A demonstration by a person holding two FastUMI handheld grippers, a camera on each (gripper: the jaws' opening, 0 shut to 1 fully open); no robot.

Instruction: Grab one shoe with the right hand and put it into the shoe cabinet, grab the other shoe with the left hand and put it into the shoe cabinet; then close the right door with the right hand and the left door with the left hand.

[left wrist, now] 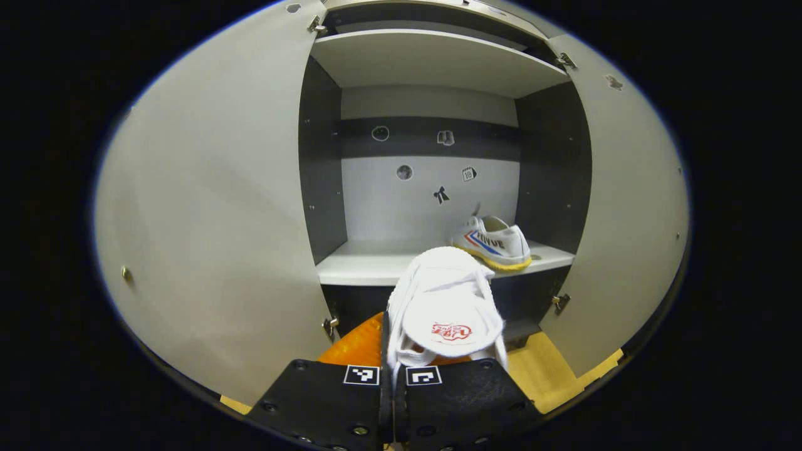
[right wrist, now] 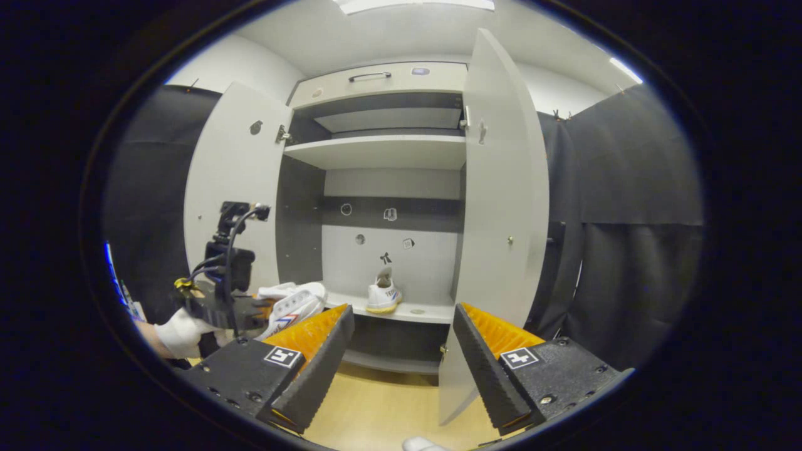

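Shoe (left wrist: 446, 307) number two sits pinched at its heel collar in your left gripper (left wrist: 393, 382), toe pointing at the cabinet (left wrist: 432, 59), short of the shelf (left wrist: 363, 266) and about level with its front edge. The first shoe (left wrist: 495, 243) already rests on that shelf, toward the right and near the front. Your right gripper (right wrist: 401, 357) hangs back with its fingers spread wide, holding nothing, facing the right door (right wrist: 501, 188). Both doors stand open, the left door (left wrist: 213, 207) close beside your path. The risk, as I judge it: come in too low and the toe catches the shelf lip and twists out of a thin hold on soft fabric. Drift right and you nudge the parked shoe; drift left and you clip the door and swing it.
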